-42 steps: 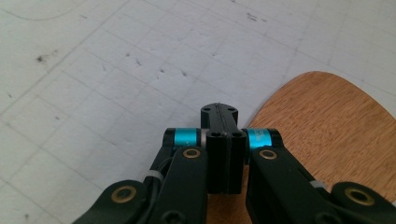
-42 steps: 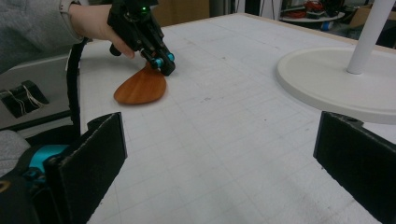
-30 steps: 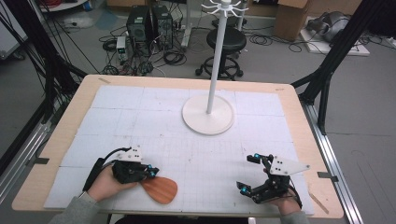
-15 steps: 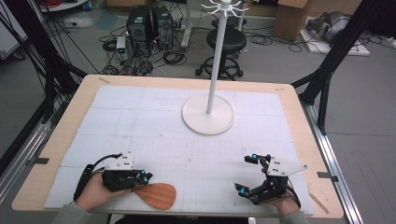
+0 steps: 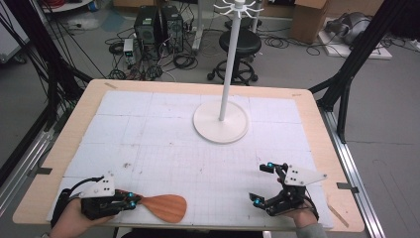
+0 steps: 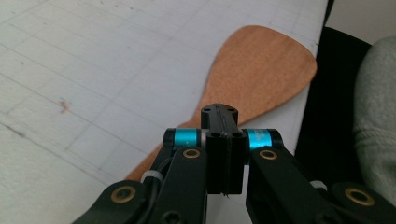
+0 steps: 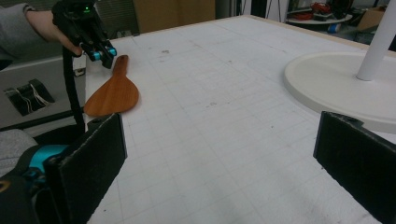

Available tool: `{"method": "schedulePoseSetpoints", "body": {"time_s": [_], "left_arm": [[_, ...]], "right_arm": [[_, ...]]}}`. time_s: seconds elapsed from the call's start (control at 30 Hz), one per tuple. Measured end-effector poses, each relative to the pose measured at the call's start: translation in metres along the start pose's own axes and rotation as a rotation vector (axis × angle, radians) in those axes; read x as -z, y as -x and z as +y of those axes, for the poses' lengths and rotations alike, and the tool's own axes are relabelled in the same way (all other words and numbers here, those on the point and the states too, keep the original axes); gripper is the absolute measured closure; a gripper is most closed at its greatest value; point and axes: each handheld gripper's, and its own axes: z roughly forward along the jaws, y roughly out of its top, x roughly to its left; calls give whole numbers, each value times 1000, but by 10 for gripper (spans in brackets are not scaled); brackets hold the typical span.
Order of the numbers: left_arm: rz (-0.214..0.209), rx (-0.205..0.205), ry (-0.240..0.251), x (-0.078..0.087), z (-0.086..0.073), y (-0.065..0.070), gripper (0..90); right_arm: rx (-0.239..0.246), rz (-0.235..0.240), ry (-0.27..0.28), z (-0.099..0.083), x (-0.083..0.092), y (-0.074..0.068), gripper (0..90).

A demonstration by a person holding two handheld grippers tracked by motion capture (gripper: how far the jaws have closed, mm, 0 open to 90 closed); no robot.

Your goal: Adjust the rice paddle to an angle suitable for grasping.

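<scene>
Reddish-brown wood, a flat spatula, lies at the near left edge of the white gridded mat, and the left gripper has its jaws pressed together on the narrow handle. In the left gripper view the handle runs out from under the closed jaw tips and widens into the blade straight ahead of them, so the spatula's long axis carries on the line of the tongs themselves. Seen from above, that axis runs roughly along the table's near edge, handle toward the left hand, blade pointing across toward the right gripper.

The right gripper sits well apart from it, jaws spread wide with nothing between them (its own view looks across bare mat to the blade in the distance). The white hook stand rises farther off, beyond both grippers and nearer the right one.

So the left hand alone has the spatula; any carry toward the stand would likely lead blade-first, away from the left hand and up the table.
</scene>
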Motion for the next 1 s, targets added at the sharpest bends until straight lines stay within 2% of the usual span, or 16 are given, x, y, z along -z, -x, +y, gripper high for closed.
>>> {"method": "schedulePoseSetpoints", "body": {"time_s": [0.17,0.2,0.43,0.5,0.63,0.73,0.87,1.0], "left_arm": [[14,29,-53,-1,-7,-6,898],[6,31,-53,0,-8,-7,898],[48,63,-34,-8,-3,-20,898],[54,70,-39,-11,0,-22,897],[83,43,-59,-18,8,-24,897],[103,58,-58,-25,15,-27,897],[107,62,-51,-40,26,-34,897],[144,58,-55,-55,38,-37,896]], "right_arm": [[-11,4,-6,0,-1,0,12],[-9,1,-3,0,-1,0,12],[-9,0,-14,-1,-2,1,12],[-12,-1,-15,-1,-2,0,12],[-8,-5,-12,-1,-1,1,12],[-13,-6,-10,-1,-1,1,12],[-12,-5,-10,-1,-1,1,12],[-9,-8,-9,-1,0,2,12]]}}
